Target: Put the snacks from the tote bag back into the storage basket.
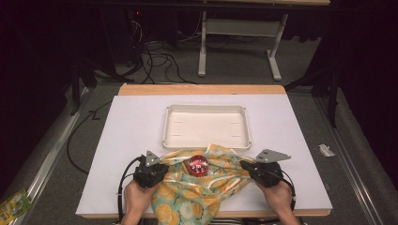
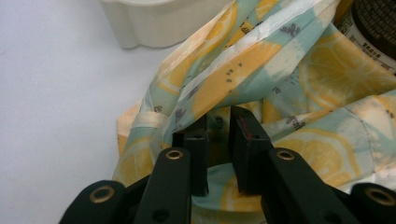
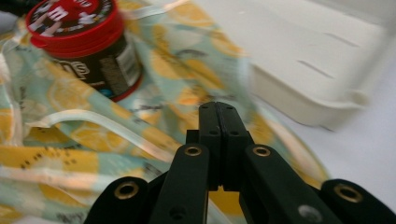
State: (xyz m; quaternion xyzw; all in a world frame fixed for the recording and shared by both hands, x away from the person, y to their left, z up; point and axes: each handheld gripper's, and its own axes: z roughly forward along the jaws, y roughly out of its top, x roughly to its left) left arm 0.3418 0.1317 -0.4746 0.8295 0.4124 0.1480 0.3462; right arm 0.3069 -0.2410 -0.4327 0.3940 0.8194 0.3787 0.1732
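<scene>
High view: jar (image 1: 198,164) sitting in bag (image 1: 197,187) at lower centre, tray (image 1: 206,126) above it. Left gripper (image 2: 223,122) jaws gaping slightly around bag fabric; right gripper (image 3: 218,112) jaws pressing together.

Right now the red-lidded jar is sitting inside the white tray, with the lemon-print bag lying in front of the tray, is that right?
Not quite. The jar is not in the white tray; it stands in the lemon-print bag, with the cloth gathered around it. The bag does lie in front of the tray. The high view shows this, and the right gripper view shows the jar sitting amid the cloth.
</scene>
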